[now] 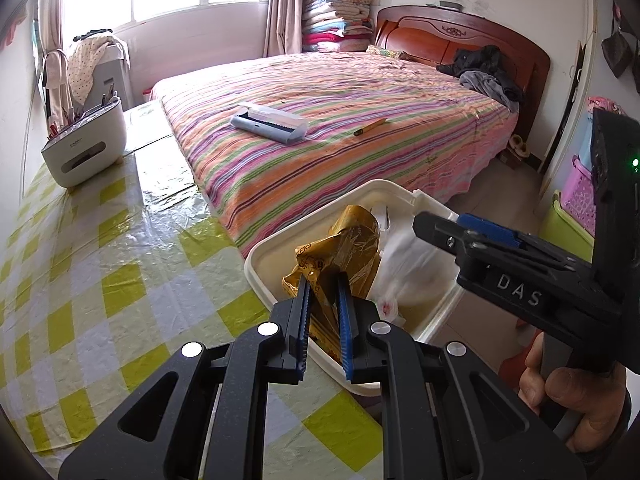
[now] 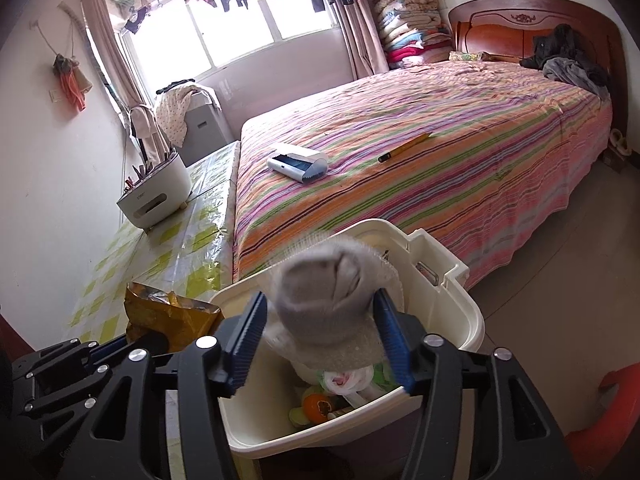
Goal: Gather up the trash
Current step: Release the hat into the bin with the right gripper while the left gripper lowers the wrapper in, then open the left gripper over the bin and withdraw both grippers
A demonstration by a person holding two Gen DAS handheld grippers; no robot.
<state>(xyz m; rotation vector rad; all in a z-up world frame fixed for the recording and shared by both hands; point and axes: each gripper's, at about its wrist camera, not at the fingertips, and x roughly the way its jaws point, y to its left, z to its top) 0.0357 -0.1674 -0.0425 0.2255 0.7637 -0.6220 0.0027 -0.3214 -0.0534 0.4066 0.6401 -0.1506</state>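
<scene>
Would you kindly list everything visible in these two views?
table: one, yellow-checked, left
bed: one, striped, beyond table
bin: one, cream, table edge
wrapper: one, gold, at bin's rim
cloth roll: one, grey, between right tool's fingers
bag: one, white, in bin
case: one, white-blue, on bed
pen: one, yellow, on bed
organiser: one, white, on table
left tool: one, black, shut on wrapper
right tool: one, black, above bin
hand: one, holding right tool

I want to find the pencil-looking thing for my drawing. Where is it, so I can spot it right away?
Look at the big bed with the striped sheet. Near its middle lies a white and grey box-like gadget, and just to the right of that, toward the wooden headboard, is the yellow pencil-like stick. It is the only thin, long thing on the bed, yellow with a dark end.
</scene>
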